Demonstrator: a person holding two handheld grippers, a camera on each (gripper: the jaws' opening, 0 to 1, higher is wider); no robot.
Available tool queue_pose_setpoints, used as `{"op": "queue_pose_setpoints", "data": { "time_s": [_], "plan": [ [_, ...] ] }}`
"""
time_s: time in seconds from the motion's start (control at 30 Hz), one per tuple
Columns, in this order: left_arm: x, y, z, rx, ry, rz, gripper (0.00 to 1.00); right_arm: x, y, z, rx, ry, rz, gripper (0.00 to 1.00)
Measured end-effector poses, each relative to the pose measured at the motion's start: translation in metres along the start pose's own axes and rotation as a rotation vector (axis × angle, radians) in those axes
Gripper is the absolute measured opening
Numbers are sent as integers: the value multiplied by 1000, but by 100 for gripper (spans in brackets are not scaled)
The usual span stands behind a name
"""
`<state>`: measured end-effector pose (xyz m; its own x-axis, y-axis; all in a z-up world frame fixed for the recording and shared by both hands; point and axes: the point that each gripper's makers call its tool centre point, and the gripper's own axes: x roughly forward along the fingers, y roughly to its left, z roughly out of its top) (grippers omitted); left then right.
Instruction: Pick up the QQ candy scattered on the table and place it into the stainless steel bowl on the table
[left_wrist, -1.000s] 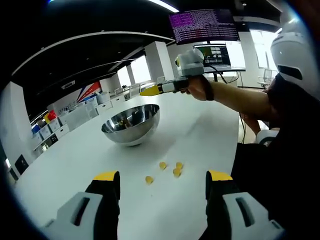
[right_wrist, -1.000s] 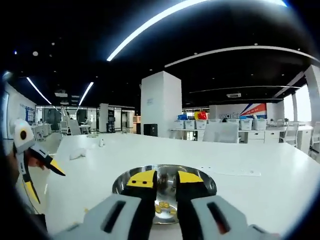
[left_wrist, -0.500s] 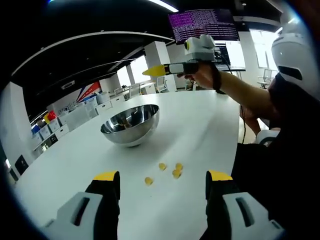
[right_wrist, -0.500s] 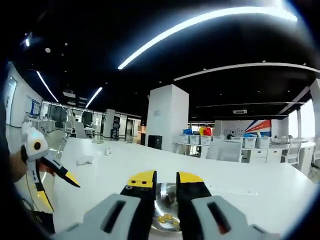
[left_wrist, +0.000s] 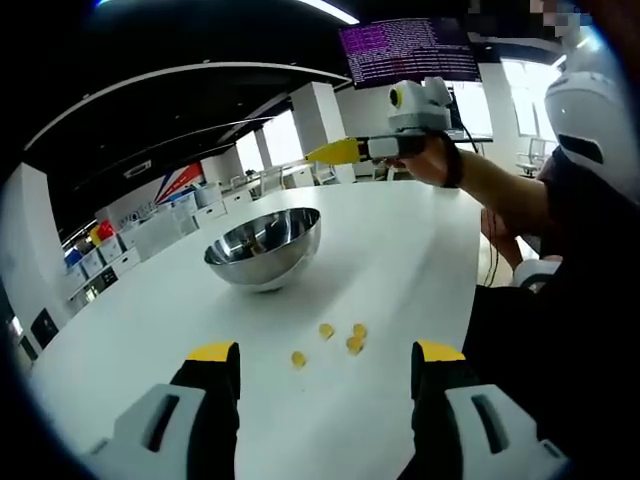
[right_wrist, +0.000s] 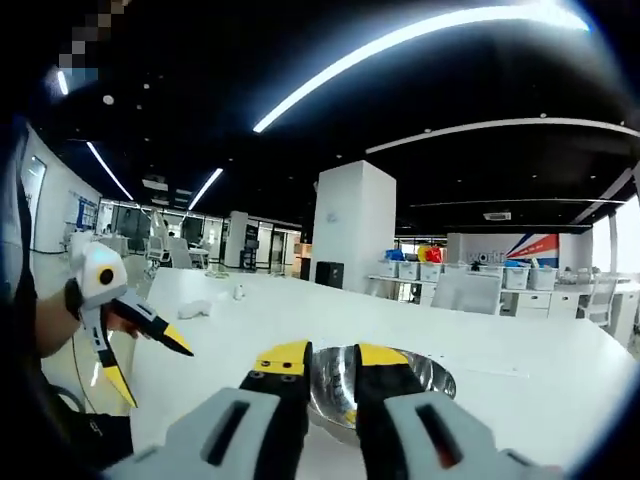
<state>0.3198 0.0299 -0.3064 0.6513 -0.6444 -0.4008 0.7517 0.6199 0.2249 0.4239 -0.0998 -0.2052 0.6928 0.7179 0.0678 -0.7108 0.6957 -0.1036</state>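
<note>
Left gripper view is showing the left gripper (left_wrist: 325, 365) hovering with jaws spread wide above the desk (left_wrist: 400, 250), near its edge beside the person. Four QQ candies (left_wrist: 340, 340) are lying scattered just beyond the jaws, well short of the stainless steel bowl (left_wrist: 263, 245) sitting toward the desk's middle. In the right gripper view, the right gripper (right_wrist: 326, 358) is hanging with jaws narrowly parted, nothing visible between them, in front of the bowl.
</note>
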Motion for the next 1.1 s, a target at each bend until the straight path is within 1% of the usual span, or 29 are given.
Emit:
{"op": "queue_pose_setpoints", "data": {
  "time_s": [0.17, 0.3, 0.37, 0.67, 0.73, 0.93, 1.1],
  "plan": [
    [1, -1, 1, 2, -1, -6, 69, -5, 18, -6, 1, 4, 44, 14],
    [2, 0, 4, 4, -6, -5, 69, -7, 34, -13, -17, 26, 82, 14],
    [2, 1, 4, 4, -5, -3, 70, -7, 39, -15, -14, 33, 97, 14],
    [1, 0, 4, 5, -2, -2, 70, -5, 67, -35, 4, 78, 170, 14],
    [1, 0, 5, 5, -4, -2, 70, -3, 72, -40, -1, 91, 179, 14],
    [0, 1, 4, 6, -3, 0, 70, -3, 76, -47, 12, 105, 190, 14],
    [-1, 1, 4, 4, -6, 3, 70, -3, 79, -56, 20, 125, 199, 14]
  ]
}}
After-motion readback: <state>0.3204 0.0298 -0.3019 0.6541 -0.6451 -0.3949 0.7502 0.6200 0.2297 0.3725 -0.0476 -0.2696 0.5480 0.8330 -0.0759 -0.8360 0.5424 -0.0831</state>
